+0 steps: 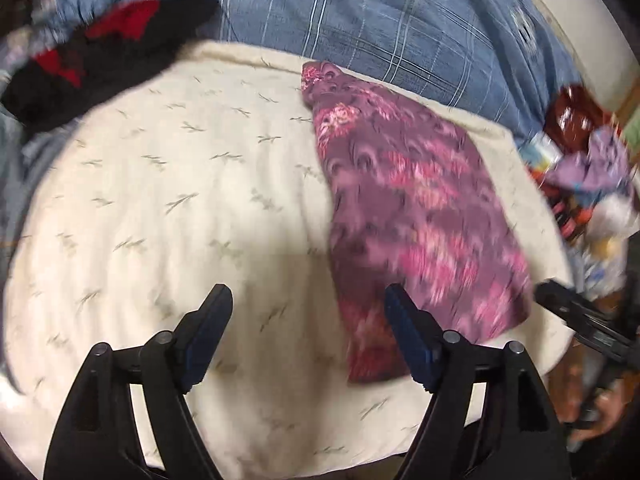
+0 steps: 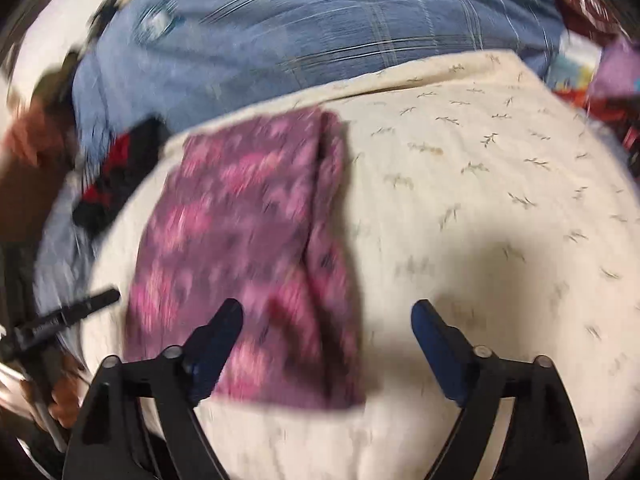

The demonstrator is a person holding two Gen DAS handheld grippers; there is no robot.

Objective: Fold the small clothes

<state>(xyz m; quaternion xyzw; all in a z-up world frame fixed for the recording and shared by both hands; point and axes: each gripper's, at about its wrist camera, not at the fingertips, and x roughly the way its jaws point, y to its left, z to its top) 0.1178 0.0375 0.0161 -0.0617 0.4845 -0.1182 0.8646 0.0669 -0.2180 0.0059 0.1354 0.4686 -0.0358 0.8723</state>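
Observation:
A purple garment with a pink flower pattern (image 1: 420, 208) lies flat and folded on a cream cloth with small leaf prints (image 1: 168, 200). My left gripper (image 1: 306, 296) is open and empty, hovering above the cream cloth just left of the garment's near end. The garment also shows in the right wrist view (image 2: 244, 248), left of centre. My right gripper (image 2: 328, 312) is open and empty above the garment's near right edge. The right gripper's tip shows at the right edge of the left wrist view (image 1: 560, 300). Both views are blurred by motion.
A black and red garment (image 1: 100, 52) lies at the cream cloth's far left. A blue checked bedcover (image 1: 380, 20) lies behind. A heap of colourful clothes and bags (image 1: 588, 168) sits at the right.

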